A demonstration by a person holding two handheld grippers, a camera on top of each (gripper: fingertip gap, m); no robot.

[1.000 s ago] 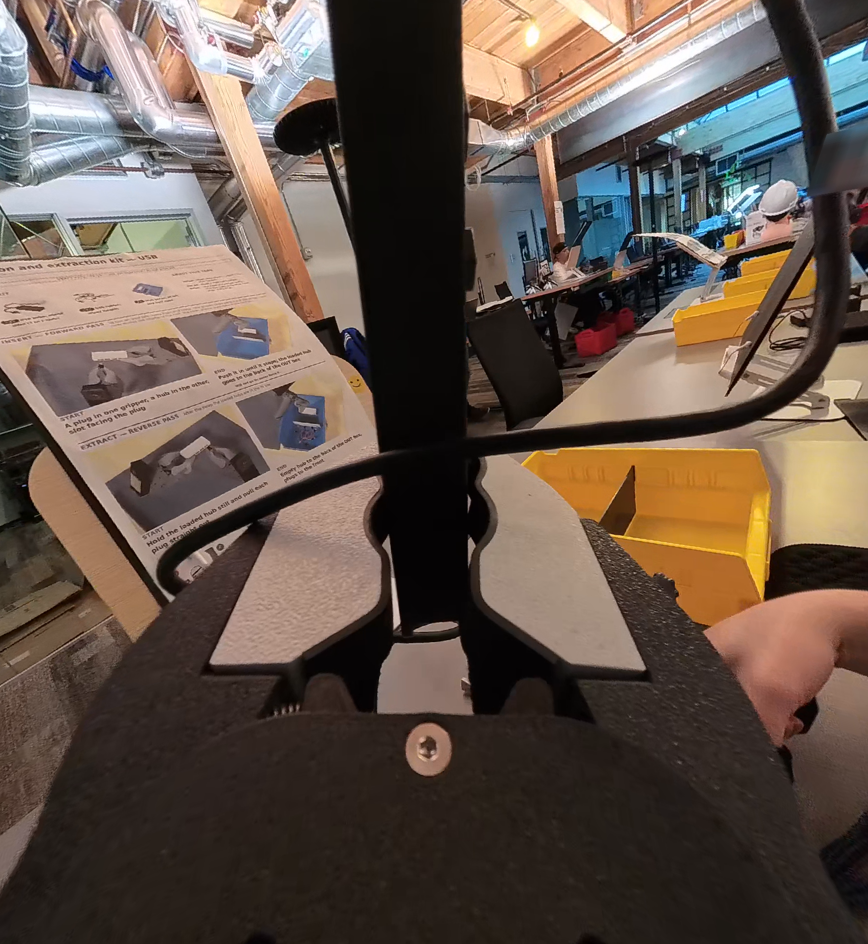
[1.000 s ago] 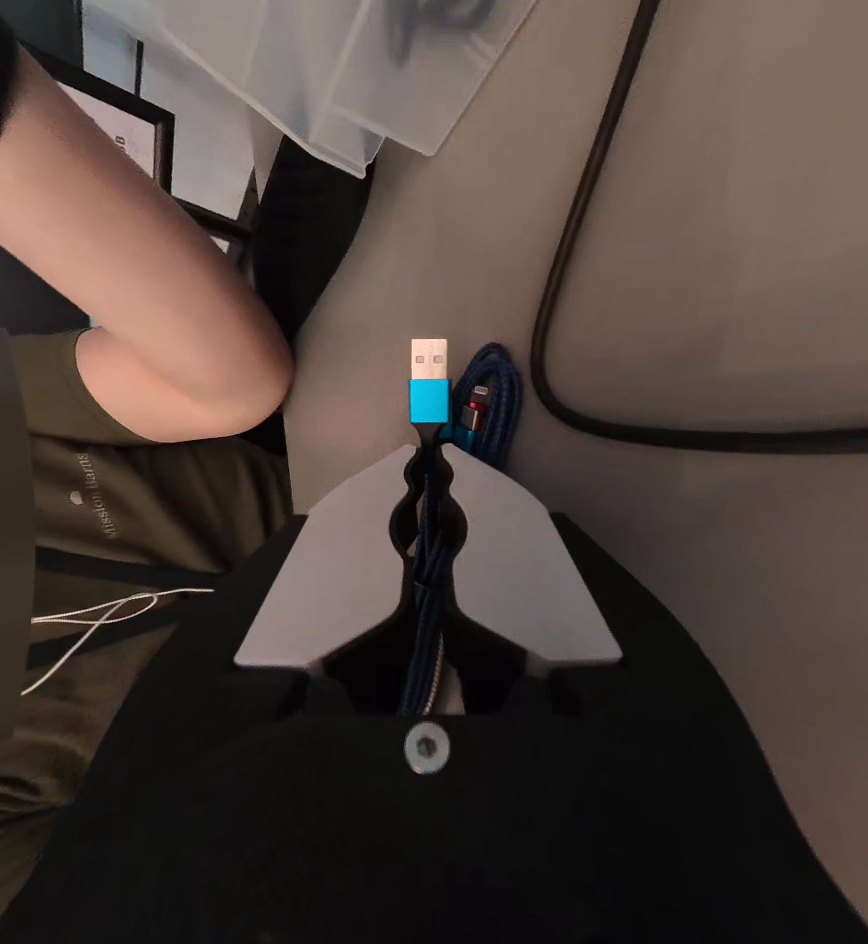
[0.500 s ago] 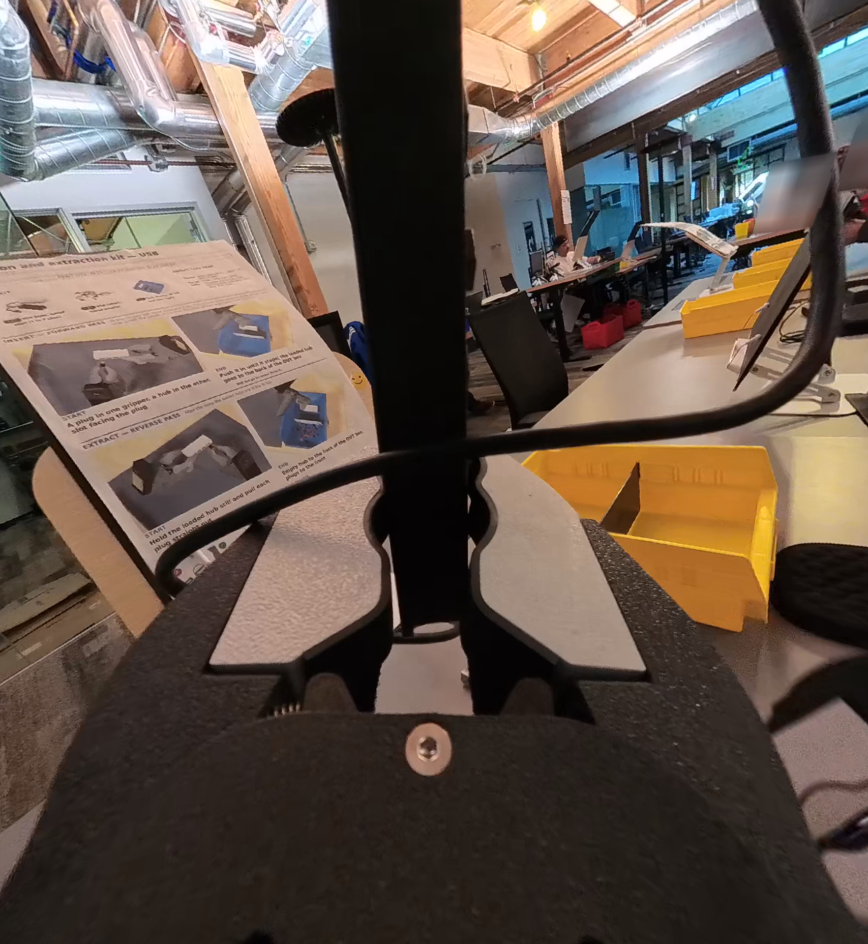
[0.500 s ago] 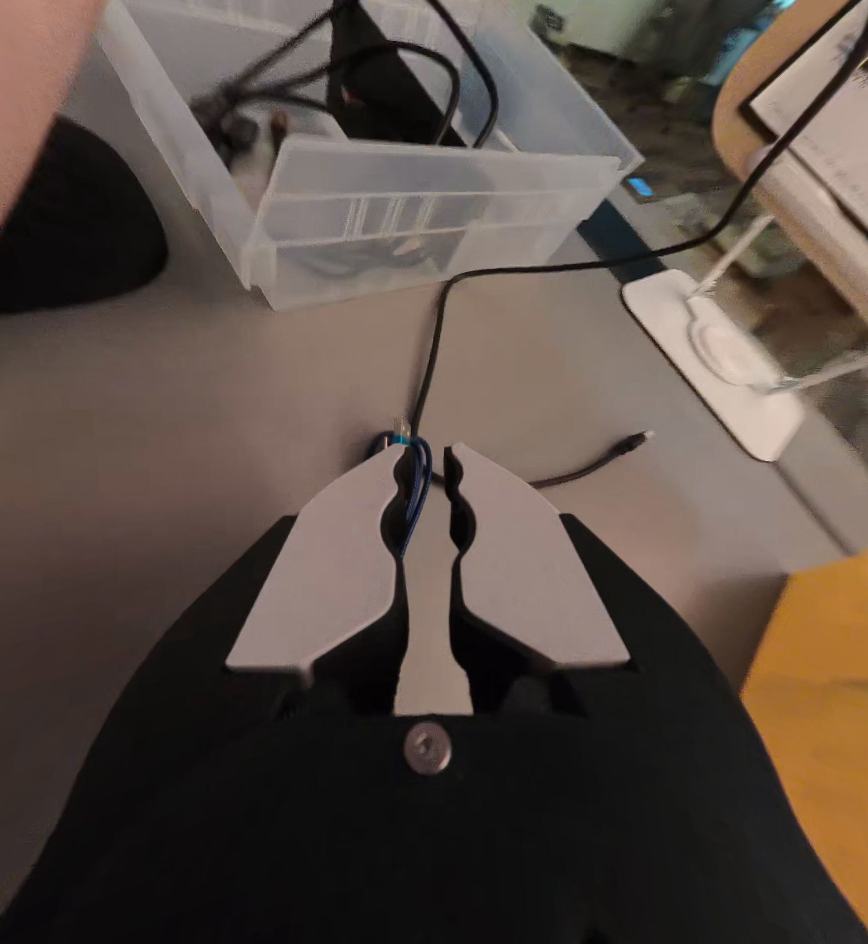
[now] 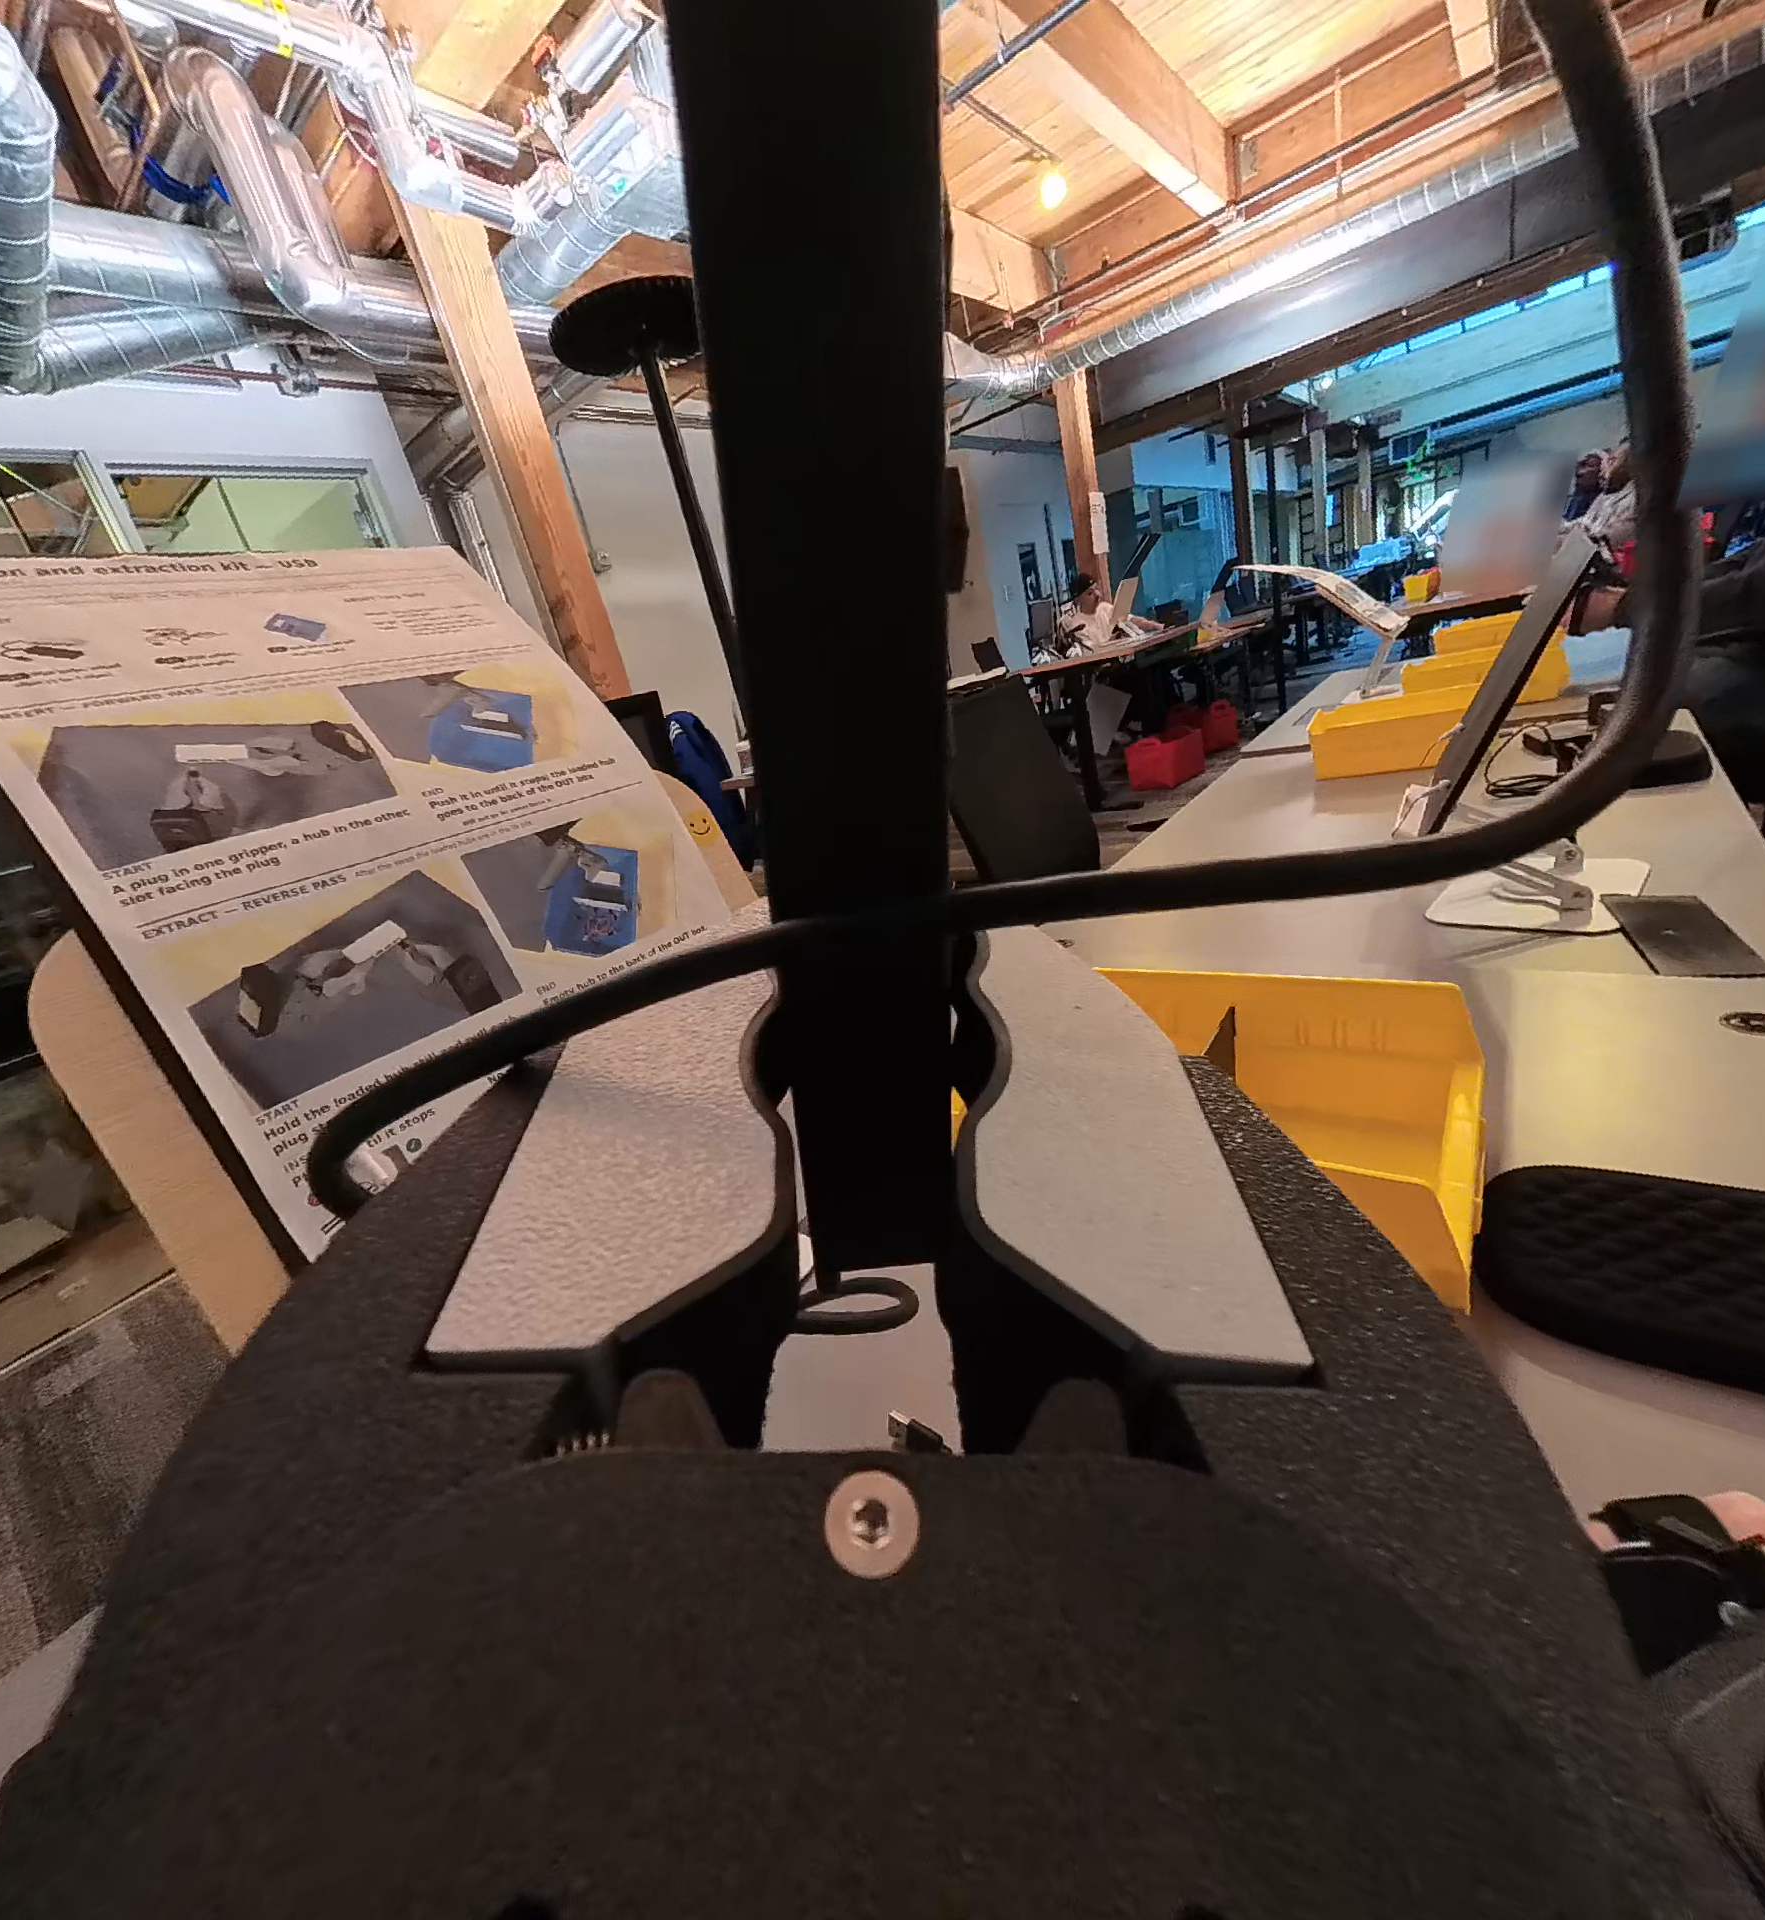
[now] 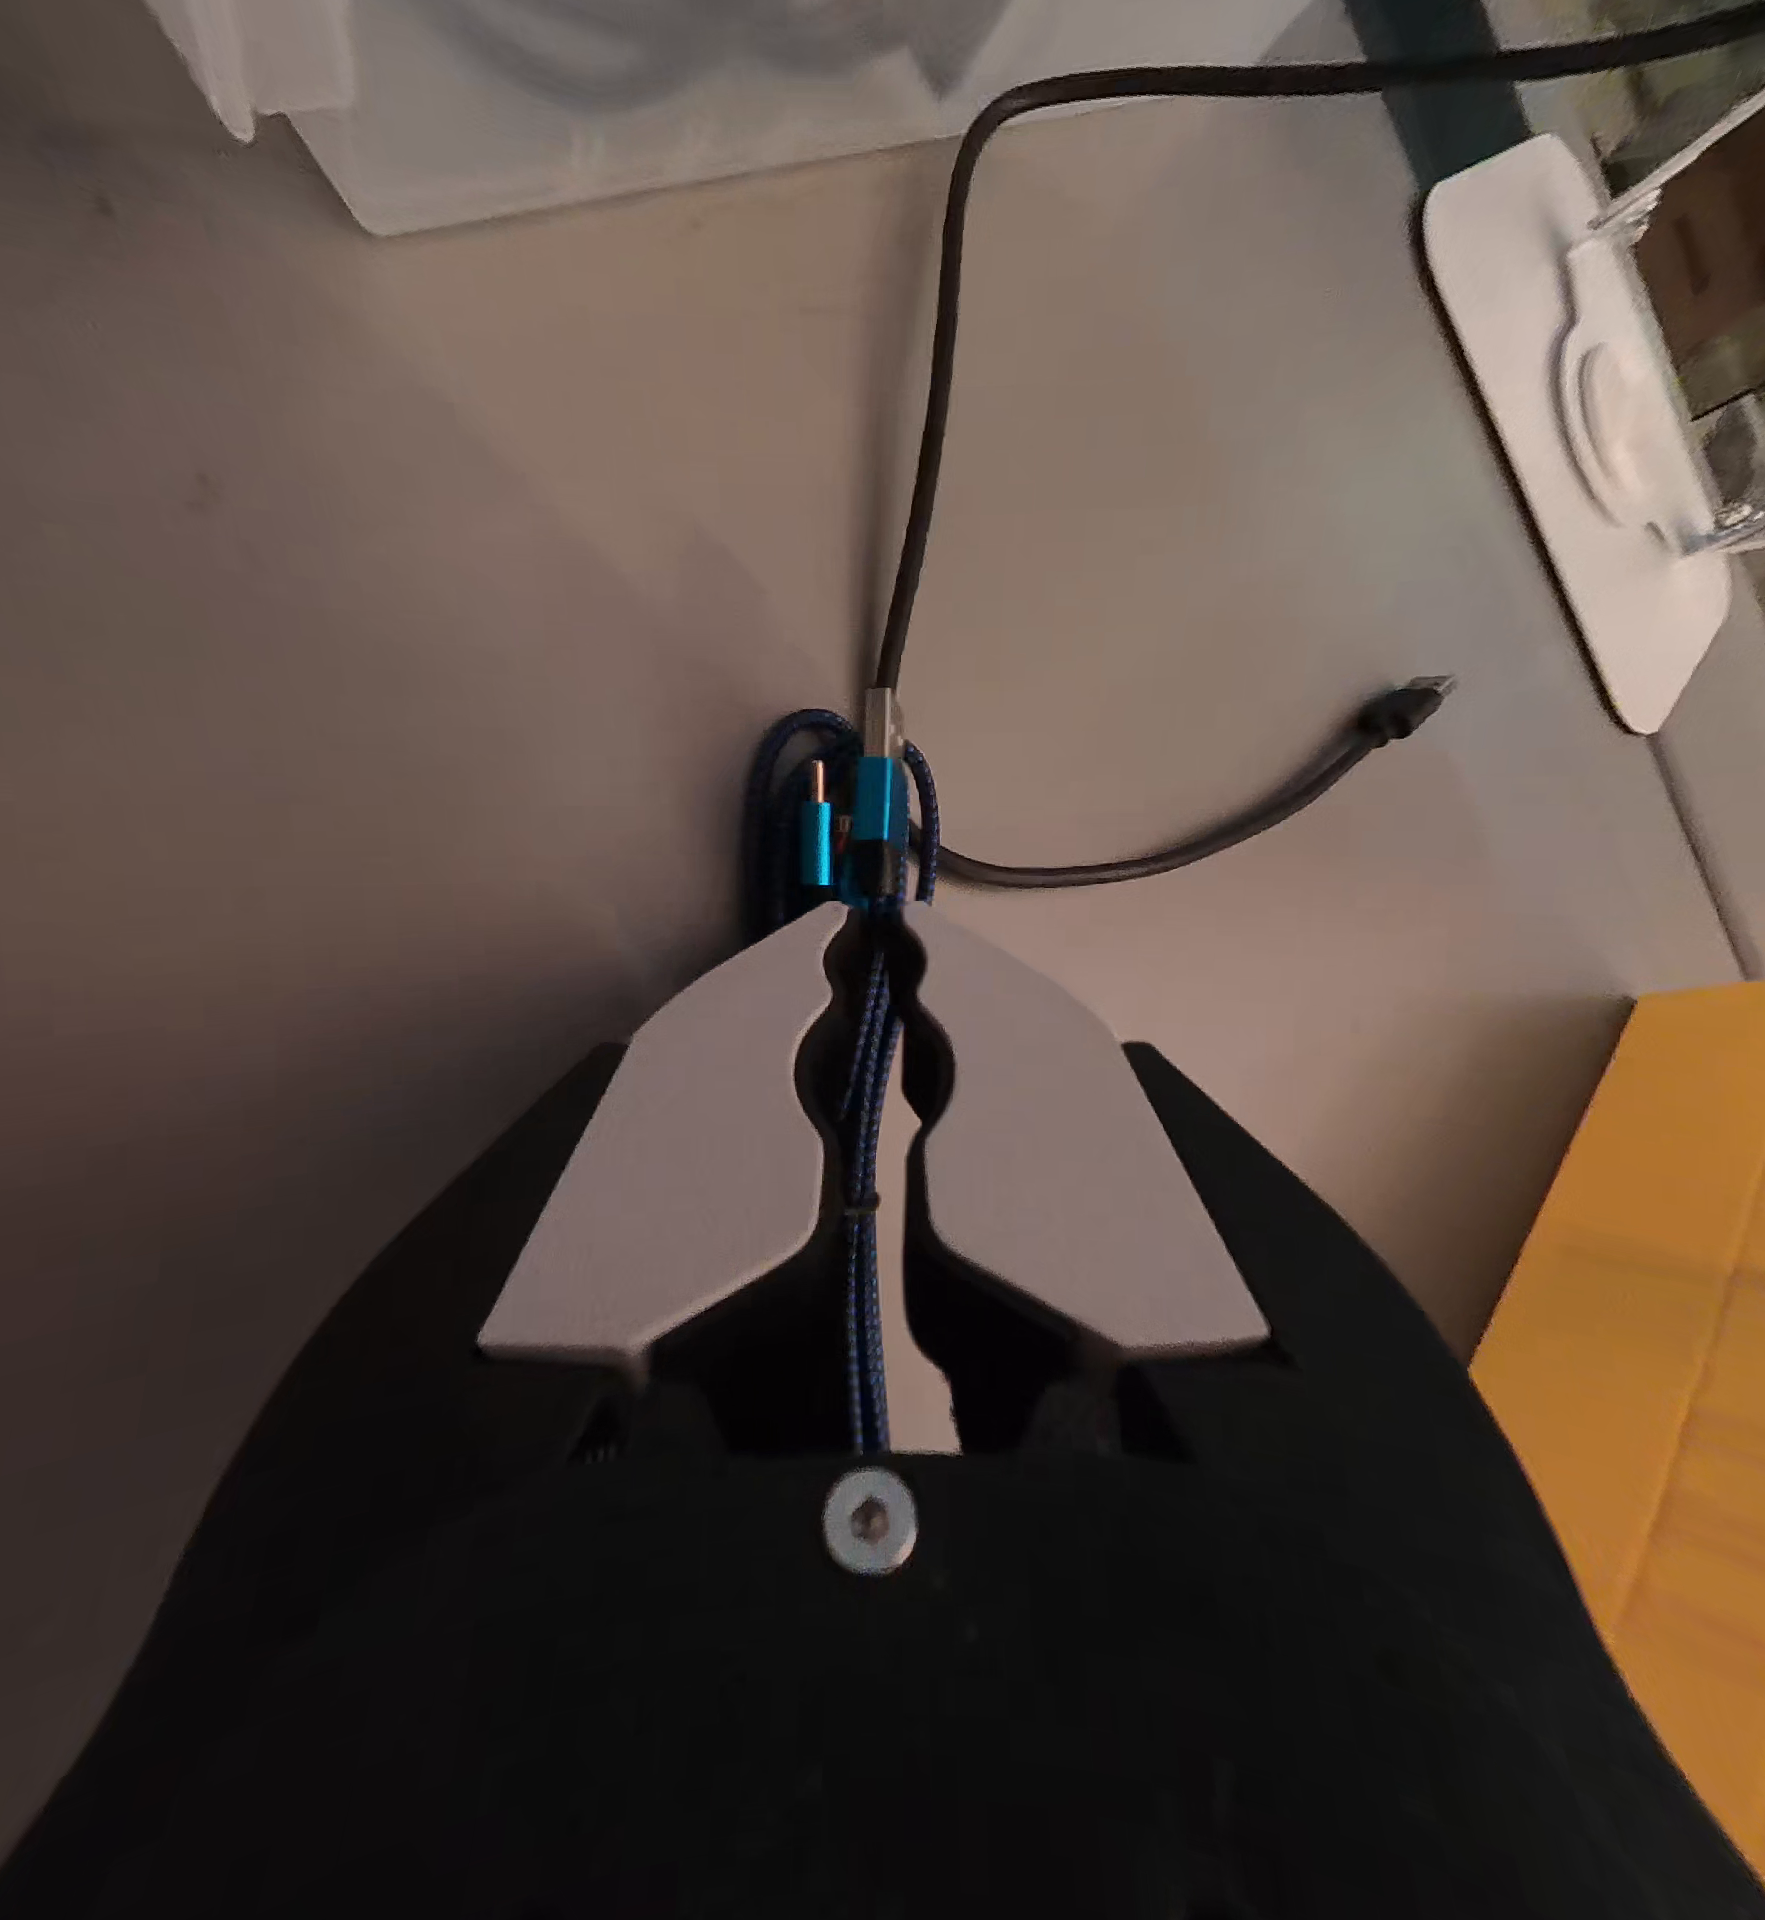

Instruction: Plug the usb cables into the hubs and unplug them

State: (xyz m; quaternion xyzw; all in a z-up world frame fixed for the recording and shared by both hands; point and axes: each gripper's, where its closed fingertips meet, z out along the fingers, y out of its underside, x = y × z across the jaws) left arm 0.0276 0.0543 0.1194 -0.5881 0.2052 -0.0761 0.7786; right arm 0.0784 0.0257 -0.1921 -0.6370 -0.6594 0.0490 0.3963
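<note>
1. Since half a second ago the right gripper [image 6: 873, 914] has closed on the blue cable [image 6: 865, 1195], which then sat loose between parted fingers; the plug [image 6: 876, 821] now points forward past the tips.
2. That gripper pinches the braided blue cable bundle just behind the plug, above the grey table [image 6: 338, 623].
3. A black cable [image 6: 935, 416] runs on the table beyond the plug; whether the two touch cannot be told. Its free end [image 6: 1418, 701] lies to the right, near a white stand base [image 6: 1543, 416].
4. A clear bin [image 6: 545, 125] sits farther off, blurred; a yellow surface [image 6: 1688, 1351] is at right.
5. Left gripper [image 5: 867, 997] is clamped on a black hub [image 5: 816, 520], held upright, its cord [image 5: 1273, 873] looping across the fingers.
6. Behind it: an instruction sheet [image 5: 286, 831] at left, a yellow bin [image 5: 1356, 1091] at right.
</note>
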